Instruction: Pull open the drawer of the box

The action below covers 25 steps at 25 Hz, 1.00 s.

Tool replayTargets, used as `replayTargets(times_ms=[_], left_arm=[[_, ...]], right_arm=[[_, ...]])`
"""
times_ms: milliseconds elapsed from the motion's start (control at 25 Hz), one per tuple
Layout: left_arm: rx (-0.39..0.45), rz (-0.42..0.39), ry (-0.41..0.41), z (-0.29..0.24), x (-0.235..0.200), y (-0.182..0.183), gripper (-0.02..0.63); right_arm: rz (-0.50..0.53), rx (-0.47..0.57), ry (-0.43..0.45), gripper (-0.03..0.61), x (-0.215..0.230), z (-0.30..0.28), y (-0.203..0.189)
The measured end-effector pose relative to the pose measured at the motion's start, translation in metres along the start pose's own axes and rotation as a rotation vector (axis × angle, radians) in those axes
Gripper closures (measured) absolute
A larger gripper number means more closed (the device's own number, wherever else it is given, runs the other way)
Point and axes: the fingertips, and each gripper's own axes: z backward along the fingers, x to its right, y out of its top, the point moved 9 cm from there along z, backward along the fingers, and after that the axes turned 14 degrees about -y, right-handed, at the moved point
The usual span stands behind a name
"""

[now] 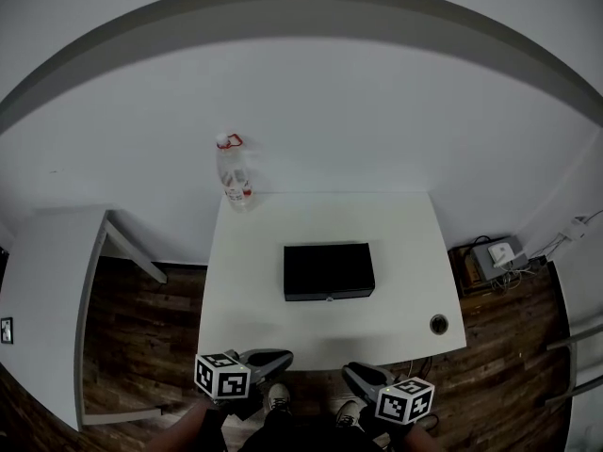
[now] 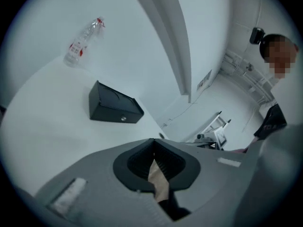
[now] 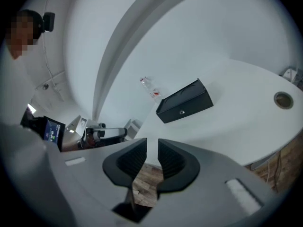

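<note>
I'm seeing the box (image 1: 328, 267) sitting mid-counter (image 1: 405, 243), drawer (image 1: 306, 296) looking flush closed, with both grippers well short of it: left gripper (image 2: 152, 143) fingers pressed together, empty; right gripper (image 3: 152, 145) fingers partly apart, empty.

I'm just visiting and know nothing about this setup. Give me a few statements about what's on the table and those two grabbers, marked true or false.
1. The black box lies shut on the white table. True.
2. The right gripper is clamped on the box's knob. False: its jaws are apart and empty, away from the box.
3. A spray bottle stands at the table's far left corner. True.
4. The left gripper has its jaws wide apart. False: they meet at the tips.
</note>
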Motion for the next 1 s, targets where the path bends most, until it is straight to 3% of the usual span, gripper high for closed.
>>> replayTargets(times_ms=[200, 360, 440, 600, 800, 880, 1000], left_arm=[[-0.124, -0.194, 0.246, 0.000, -0.052, 0.058, 0.609], [-0.176, -0.281, 0.386, -0.011, -0.089, 0.103, 0.609], [-0.230, -0.354, 0.401, -0.024, -0.100, 0.122, 0.609], [-0.409, -0.577, 0.402, -0.057, -0.113, 0.148, 0.609], [-0.605, -0.771, 0.371, -0.089, -0.126, 0.153, 0.609], [-0.667, -0.824, 0.373, -0.097, -0.129, 0.150, 0.609], [-0.668, -0.818, 0.359, -0.100, -0.130, 0.147, 0.609]], right_arm=[[0.069, -0.005, -0.170, 0.484, 0.004, -0.050, 0.023], [0.117, -0.020, -0.304, 0.472, 0.010, -0.092, 0.041], [0.111, -0.035, -0.342, 0.469, 0.015, -0.109, 0.049], [0.091, -0.049, -0.401, 0.467, 0.022, -0.133, 0.059], [0.097, -0.061, -0.453, 0.445, 0.029, -0.154, 0.069], [0.115, -0.066, -0.466, 0.433, 0.030, -0.161, 0.072], [0.137, -0.068, -0.470, 0.433, 0.030, -0.169, 0.076]])
